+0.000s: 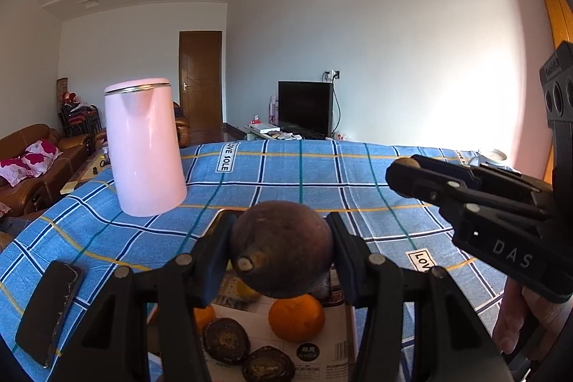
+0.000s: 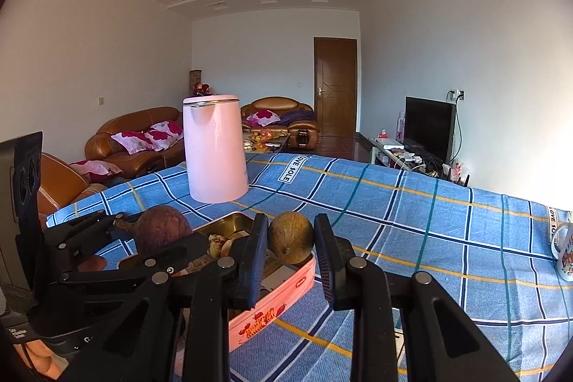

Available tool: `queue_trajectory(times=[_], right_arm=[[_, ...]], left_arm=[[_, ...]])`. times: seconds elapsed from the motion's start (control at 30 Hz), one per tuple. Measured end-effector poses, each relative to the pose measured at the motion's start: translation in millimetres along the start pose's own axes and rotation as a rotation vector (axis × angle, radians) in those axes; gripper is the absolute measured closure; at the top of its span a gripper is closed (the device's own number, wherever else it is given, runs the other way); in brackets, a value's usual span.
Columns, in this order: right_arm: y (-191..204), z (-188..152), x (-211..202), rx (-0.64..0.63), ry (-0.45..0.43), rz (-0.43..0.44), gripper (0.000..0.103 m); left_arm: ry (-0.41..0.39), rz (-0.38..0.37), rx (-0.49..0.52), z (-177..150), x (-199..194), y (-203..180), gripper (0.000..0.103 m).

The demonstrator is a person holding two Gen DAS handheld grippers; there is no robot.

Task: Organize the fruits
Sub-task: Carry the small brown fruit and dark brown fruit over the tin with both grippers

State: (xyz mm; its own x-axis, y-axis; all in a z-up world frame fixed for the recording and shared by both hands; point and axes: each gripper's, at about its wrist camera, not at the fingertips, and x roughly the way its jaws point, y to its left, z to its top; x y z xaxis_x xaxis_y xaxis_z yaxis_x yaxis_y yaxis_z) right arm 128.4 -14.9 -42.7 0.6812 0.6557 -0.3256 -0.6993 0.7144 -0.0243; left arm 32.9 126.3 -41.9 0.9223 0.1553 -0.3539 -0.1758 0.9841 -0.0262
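My left gripper (image 1: 281,246) is shut on a dark purple-brown round fruit (image 1: 281,253) and holds it above a cardboard box (image 1: 322,351). The box holds an orange (image 1: 296,317) and dark cut fruit halves (image 1: 226,341). My right gripper (image 2: 290,238) is shut on a small brown fruit (image 2: 290,237) above the far end of a pink tin (image 2: 272,308). In the right wrist view the left gripper (image 2: 118,231) shows at the left with its purple fruit (image 2: 163,230). In the left wrist view the right gripper (image 1: 404,172) shows at the right.
A pink kettle (image 1: 143,149) stands on the blue checked tablecloth (image 1: 322,188) at the back left. A black phone (image 1: 50,310) lies at the front left. A mug (image 2: 566,251) stands at the table's right edge. The pink tin holds fruit peels (image 2: 222,244).
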Motion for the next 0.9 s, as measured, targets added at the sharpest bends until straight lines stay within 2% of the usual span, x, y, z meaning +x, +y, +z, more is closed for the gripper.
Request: queue_trajectory(times=[0.47,0.9], right_arm=[[36.2,-2.8,48.6,-0.043,0.086,0.042,0.075],[52.7,-8.7,78.9,-0.056,0.164,0.051,0.075]], left_arm=[[0.042,0.056,-0.043,-9.2,11.8,46.9,0.049],[0.083,0.066,-0.049,-11.0,21.3,60.6,0.049]])
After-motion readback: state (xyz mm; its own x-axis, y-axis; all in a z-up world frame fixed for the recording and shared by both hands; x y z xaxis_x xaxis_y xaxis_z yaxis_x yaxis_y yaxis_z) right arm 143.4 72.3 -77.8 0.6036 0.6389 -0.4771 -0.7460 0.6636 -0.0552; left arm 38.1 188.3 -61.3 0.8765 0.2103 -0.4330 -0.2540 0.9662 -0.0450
